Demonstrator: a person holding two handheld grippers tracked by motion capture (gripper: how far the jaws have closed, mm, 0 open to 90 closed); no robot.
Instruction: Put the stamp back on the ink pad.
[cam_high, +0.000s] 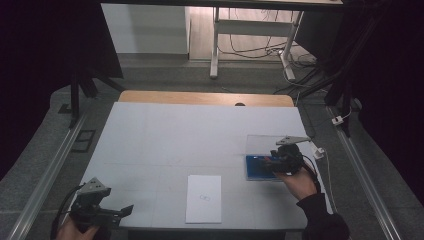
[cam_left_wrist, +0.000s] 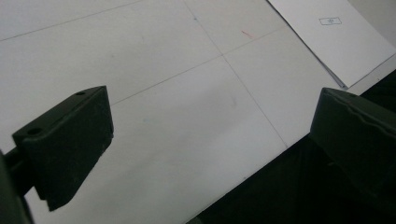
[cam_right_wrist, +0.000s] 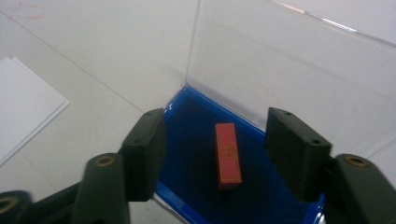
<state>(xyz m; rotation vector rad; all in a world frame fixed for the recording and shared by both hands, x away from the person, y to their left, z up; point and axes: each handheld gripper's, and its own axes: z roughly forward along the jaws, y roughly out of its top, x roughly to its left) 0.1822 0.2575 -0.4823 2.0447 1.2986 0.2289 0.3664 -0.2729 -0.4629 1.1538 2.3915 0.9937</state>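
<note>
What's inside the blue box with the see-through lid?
A small red block lies flat on the dark floor of the blue box, between the open right gripper without touching it. The near corners sit behind the gripper, so anything there is hidden.

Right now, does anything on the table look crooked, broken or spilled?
Nothing is spilled or broken. The red block lies a little slanted on the floor of the blue tray, not lined up with its edges. The right gripper hangs open above it, jaws clear. The clear lid stands up behind. The white paper lies flat.
</note>
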